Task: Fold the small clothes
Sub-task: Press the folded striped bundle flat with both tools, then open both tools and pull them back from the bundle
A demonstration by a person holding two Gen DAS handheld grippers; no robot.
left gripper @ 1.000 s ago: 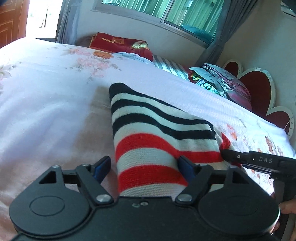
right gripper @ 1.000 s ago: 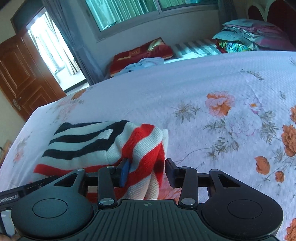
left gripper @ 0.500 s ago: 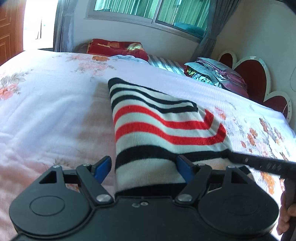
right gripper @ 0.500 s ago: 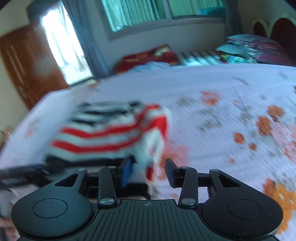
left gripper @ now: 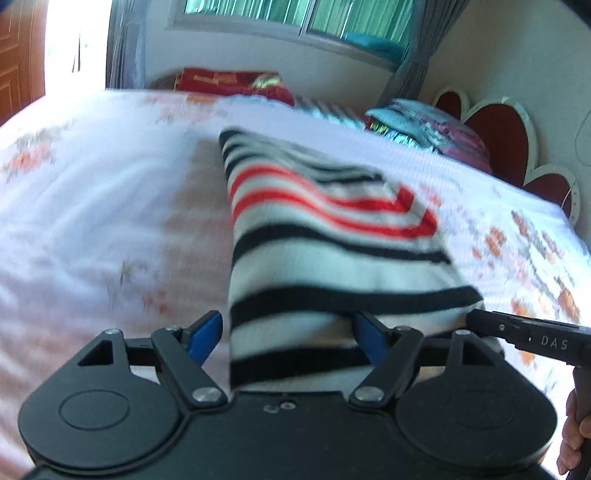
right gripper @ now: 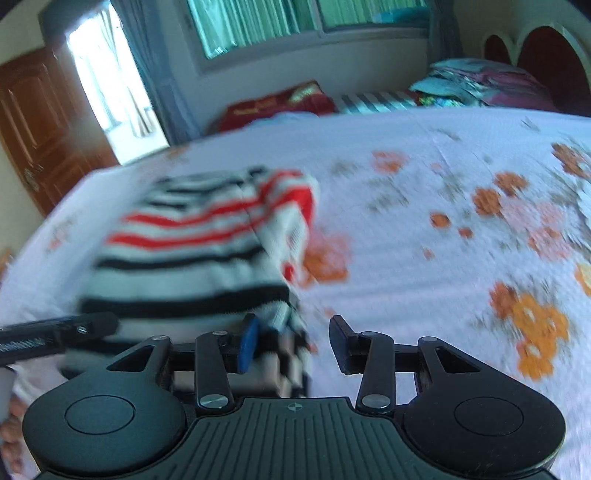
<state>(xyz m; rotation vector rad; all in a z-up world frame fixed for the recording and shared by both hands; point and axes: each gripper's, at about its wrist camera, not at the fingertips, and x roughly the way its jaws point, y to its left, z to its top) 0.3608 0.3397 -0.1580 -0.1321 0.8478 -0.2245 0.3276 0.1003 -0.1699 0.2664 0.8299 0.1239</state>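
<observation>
- Striped knit garment (left gripper: pixel 325 266) lies partly folded on the floral bedsheet (left gripper: pixel 92 221), its near edge between both grippers
- Left gripper (left gripper: pixel 288 332) stands wide apart around the hem, not pinching
- Right gripper (right gripper: pixel 291 338) also gapes, cloth only against its blue pad
- Risk: the fold slips loose, since neither clamps

A bed (left gripper: pixel 92 206) spread with a white sheet printed in orange and pink flowers fills the bedroom ahead of and below the jaws. Beyond it, a wide window (right gripper: pixel 295 22) with green-tinted glass and grey curtains (left gripper: pixel 413 55) spans the far wall, with a red cushion (left gripper: pixel 229 83) and piled bedding (right gripper: pixel 480 86) beneath. Daylight pours through a doorway beside a brown wooden door (right gripper: pixel 40 125), while a scalloped red headboard (left gripper: pixel 506 125) rises to the right.
</observation>
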